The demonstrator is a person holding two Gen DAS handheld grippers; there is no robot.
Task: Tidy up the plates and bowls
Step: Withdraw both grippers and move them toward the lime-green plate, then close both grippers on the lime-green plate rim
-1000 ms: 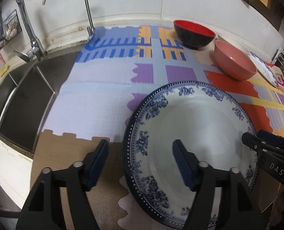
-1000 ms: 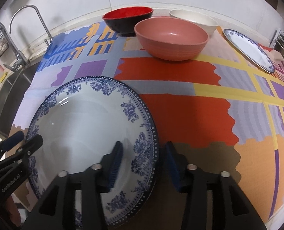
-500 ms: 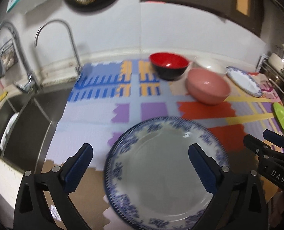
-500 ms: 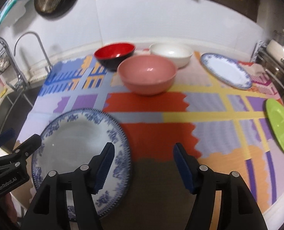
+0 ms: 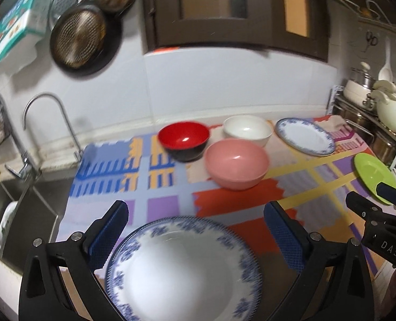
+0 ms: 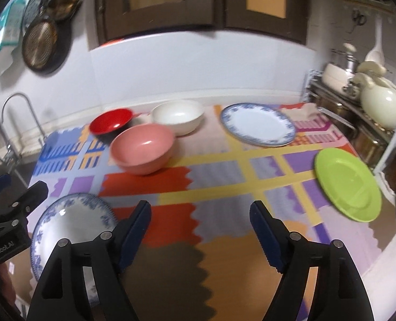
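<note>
Two tools hang above the desk point(image 6: 224, 254) with nothing in either. The left tool point(image 5: 195, 230) is spread as wide as it goes, its blue pads well clear of the big blue-patterned plate point(image 5: 182, 267), which lies flat on the desk below and between them. The right tool point(image 6: 200, 230) has its jaws opening, with only the patterned mat point(image 6: 211, 184) under the gap; the same plate point(image 6: 72, 219) lies just left of its left finger.

Judging by the layout, that plate has been set down and the next piece is to be chosen. Ahead of the left tool stand three bowls: a pink bowl point(image 5: 236, 165) nearest, a red bowl point(image 5: 184, 140) behind it to the left, and a white bowl point(image 5: 247, 129) behind it to the right, all close together. Farther right of the right tool lie a second blue-rimmed plate point(image 6: 258, 124) and a green plate point(image 6: 347, 184).

To do this well, I would take the flat plates by the rim with one pad under the edge, bring each in low and level over the big plate, and let go only once it rests. Bowls should nest by size, the pink one approached from its open near side so the neighbours are not knocked.
</note>
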